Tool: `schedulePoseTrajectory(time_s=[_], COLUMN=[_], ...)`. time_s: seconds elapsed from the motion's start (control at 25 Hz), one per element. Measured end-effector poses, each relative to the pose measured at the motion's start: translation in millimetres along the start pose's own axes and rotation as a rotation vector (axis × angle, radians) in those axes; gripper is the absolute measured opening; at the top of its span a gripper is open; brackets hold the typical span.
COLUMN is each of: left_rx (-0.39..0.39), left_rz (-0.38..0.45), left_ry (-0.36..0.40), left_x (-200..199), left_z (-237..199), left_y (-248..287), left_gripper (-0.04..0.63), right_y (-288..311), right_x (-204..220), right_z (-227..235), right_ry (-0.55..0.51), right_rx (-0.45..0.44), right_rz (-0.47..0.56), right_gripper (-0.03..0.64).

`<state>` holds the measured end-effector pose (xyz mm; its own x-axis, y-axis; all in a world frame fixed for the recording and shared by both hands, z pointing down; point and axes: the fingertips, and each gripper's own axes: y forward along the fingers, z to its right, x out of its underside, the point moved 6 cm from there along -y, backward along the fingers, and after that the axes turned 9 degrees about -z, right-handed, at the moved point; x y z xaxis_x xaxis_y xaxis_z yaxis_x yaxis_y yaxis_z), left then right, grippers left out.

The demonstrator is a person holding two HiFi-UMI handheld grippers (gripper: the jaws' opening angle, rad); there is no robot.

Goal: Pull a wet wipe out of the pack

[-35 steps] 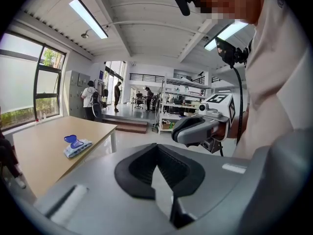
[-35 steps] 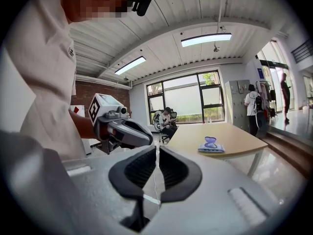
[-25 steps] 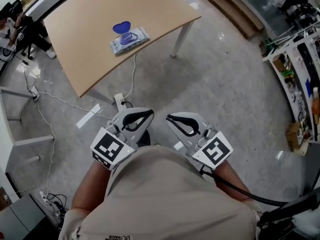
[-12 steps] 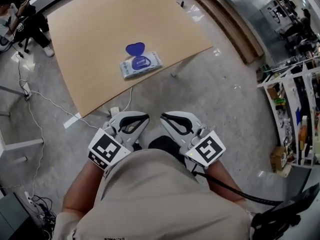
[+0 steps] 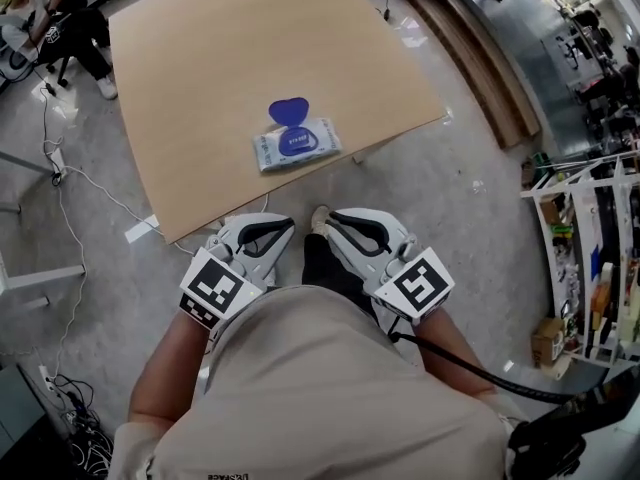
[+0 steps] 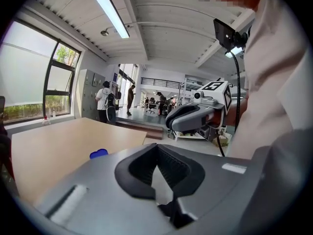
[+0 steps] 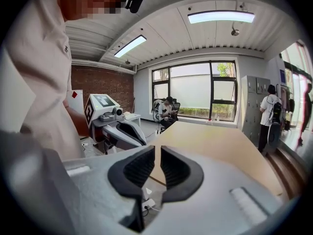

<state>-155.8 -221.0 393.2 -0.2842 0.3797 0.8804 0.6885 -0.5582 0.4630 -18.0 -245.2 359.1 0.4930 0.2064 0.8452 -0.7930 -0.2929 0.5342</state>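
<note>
A white and blue wet wipe pack [image 5: 296,144] lies near the front edge of the wooden table [image 5: 190,58], its round blue lid [image 5: 289,111] flipped open toward the far side. Both grippers are held low against the person's body, short of the table and well apart from the pack. The left gripper [image 5: 289,227] is shut and holds nothing; the right gripper [image 5: 336,219] is shut beside it, also with nothing in it. In the left gripper view, its jaws [image 6: 156,149] meet, and the blue lid [image 6: 98,153] peeks over them. In the right gripper view, the jaws [image 7: 157,152] stand almost together.
White cables [image 5: 85,183] trail over the grey floor left of the table. Shelving with boxes [image 5: 600,268] stands at the right. People [image 7: 166,111] sit by the far window, and one [image 7: 270,112] stands near lockers. A shoe [image 5: 319,218] shows under the table edge.
The table and pack have come closer and lower in the head view as the person stepped toward them. Both grippers stay shut, held in front of the body.
</note>
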Motion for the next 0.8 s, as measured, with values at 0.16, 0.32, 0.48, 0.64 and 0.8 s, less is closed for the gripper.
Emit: schedulePoseTrajectory(time_s=[0.16, 0.32, 0.48, 0.64, 0.8], left_rx=[-0.074, -0.141, -0.187, -0.240, -0.296], left_rz=[-0.059, -0.085, -0.148, -0.217, -0.273], left_ry=[-0.002, -0.039, -0.053, -0.099, -0.187], left_x=[-10.2, -26.4, -30.4, -20.4, -2.3], left_z=[-26.3, -55.6, -83.6, -108.1, -130.2], left_y=[31.4, 61.6, 97.3, 129.9, 151.5], left_gripper=[0.005, 0.005, 0.005, 0.005, 0.005], right_y=[11.2, 29.0, 56.9, 90.2, 127.0], right_x=[4.3, 1.1, 8.8, 30.9, 57.3], right_z=[49.6, 106.7, 158.9, 200.5, 230.8], right_ry=[-0.012, -0.061, -0.117, -0.164, -0.188], right_rx=[-0.042, -0.103, -0.170, -0.231, -0.283], right_rz=[-0.006, -0.019, -0.048, -0.105, -0.168], right_gripper=[0.028, 0.028, 0.028, 0.028, 0.044])
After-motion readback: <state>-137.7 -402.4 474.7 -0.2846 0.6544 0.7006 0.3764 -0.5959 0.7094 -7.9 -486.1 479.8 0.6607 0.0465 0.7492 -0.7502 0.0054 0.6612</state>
